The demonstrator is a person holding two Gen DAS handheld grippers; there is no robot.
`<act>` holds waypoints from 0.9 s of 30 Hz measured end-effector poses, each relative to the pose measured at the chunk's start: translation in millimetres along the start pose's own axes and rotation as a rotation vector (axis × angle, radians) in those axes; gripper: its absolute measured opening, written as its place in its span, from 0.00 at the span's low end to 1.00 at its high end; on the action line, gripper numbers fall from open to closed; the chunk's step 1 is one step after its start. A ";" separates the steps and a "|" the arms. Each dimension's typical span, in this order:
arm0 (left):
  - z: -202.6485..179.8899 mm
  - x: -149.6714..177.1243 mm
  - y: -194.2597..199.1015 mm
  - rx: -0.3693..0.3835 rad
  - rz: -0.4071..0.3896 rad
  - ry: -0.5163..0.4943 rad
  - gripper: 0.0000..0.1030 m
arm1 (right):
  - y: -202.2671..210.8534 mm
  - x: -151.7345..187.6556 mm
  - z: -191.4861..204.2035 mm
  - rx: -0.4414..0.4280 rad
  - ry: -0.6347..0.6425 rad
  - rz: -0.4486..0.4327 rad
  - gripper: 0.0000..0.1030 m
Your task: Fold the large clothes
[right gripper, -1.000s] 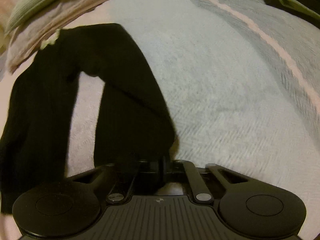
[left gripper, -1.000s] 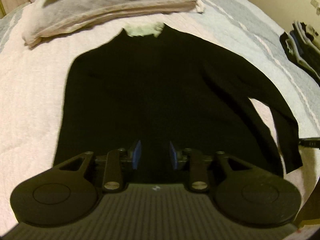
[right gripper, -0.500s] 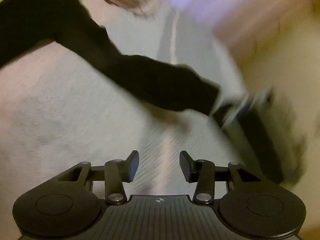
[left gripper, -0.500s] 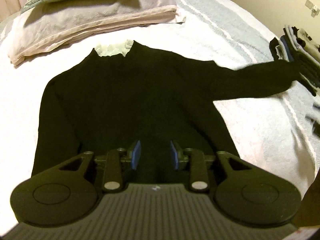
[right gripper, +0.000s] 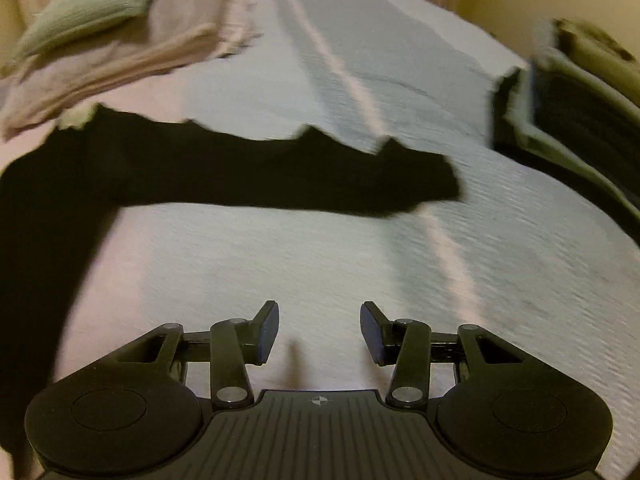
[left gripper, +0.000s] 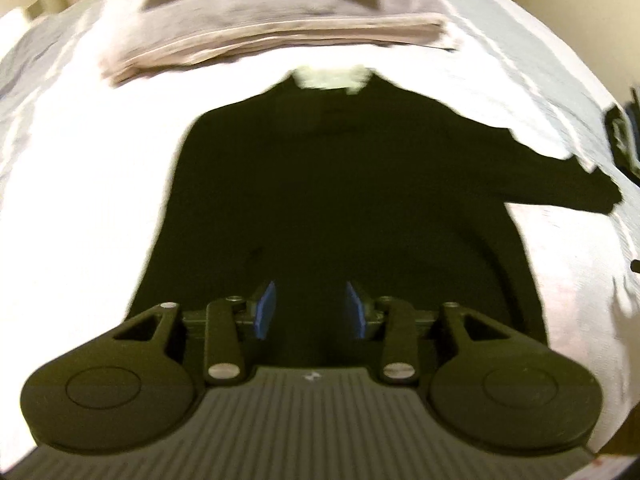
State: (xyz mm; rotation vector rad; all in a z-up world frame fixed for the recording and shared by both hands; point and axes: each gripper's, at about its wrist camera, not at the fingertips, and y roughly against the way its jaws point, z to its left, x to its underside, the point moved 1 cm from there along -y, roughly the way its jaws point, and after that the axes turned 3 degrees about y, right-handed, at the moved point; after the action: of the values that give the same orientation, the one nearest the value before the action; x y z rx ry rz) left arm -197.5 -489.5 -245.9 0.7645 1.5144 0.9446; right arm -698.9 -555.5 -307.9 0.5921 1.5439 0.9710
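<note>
While both grippers [left gripper: 310,310] [right gripper: 319,332] hover spread and empty, the limp, light sweater [left gripper: 340,200] looks best pinched at cuff [right gripper: 432,184] or hem

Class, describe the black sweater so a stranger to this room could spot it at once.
Start at the bed with its pale quilted cover. Below the folded beige blankets lies the black sweater, spread flat, one sleeve stretched sideways. Only it has a pale frilled collar.
</note>
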 end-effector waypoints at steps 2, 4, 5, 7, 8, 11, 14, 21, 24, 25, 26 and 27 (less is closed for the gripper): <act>25.0 8.4 9.7 -0.031 -0.010 0.036 0.38 | 1.0 -6.3 33.3 -0.052 0.037 -0.004 0.41; 52.8 19.7 17.5 -0.071 -0.012 0.062 0.43 | 0.9 -12.5 68.9 -0.096 0.074 -0.007 0.41; 66.1 25.3 19.6 -0.088 -0.009 0.071 0.44 | 1.3 -14.8 87.8 -0.116 0.092 -0.006 0.41; 95.3 37.8 20.4 -0.116 0.006 0.074 0.47 | 1.6 -14.3 124.3 -0.154 0.122 -0.011 0.41; 108.0 43.5 18.1 -0.125 0.015 0.068 0.49 | 2.6 -14.7 145.7 -0.170 0.141 -0.016 0.41; 149.4 57.7 5.2 -0.115 0.047 0.044 0.56 | 6.1 -13.0 206.2 -0.176 0.187 -0.029 0.42; 184.6 72.9 -11.2 -0.051 0.078 0.021 0.56 | 11.7 -2.8 267.7 -0.173 0.181 -0.029 0.42; 216.8 105.8 -51.7 0.150 0.165 -0.105 0.50 | -0.6 28.5 402.3 -0.224 0.240 0.022 0.42; 223.9 103.5 -54.3 0.223 0.168 -0.129 0.07 | -6.2 35.4 437.1 -0.234 0.276 0.037 0.42; 228.0 100.2 -50.9 0.242 0.168 -0.118 0.04 | -7.7 36.1 444.1 -0.235 0.284 0.044 0.42; 235.2 95.6 -44.6 0.260 0.161 -0.096 0.04 | -9.0 35.9 451.1 -0.240 0.291 0.049 0.42; 243.3 90.5 -36.9 0.269 0.148 -0.079 0.03 | -9.3 34.4 455.5 -0.244 0.297 0.050 0.42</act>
State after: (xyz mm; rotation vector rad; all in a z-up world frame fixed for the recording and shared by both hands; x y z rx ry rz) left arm 30.4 -391.3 -330.4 1.1068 1.5489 0.8164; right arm -264.5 -416.1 -332.9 0.3251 1.6417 1.3094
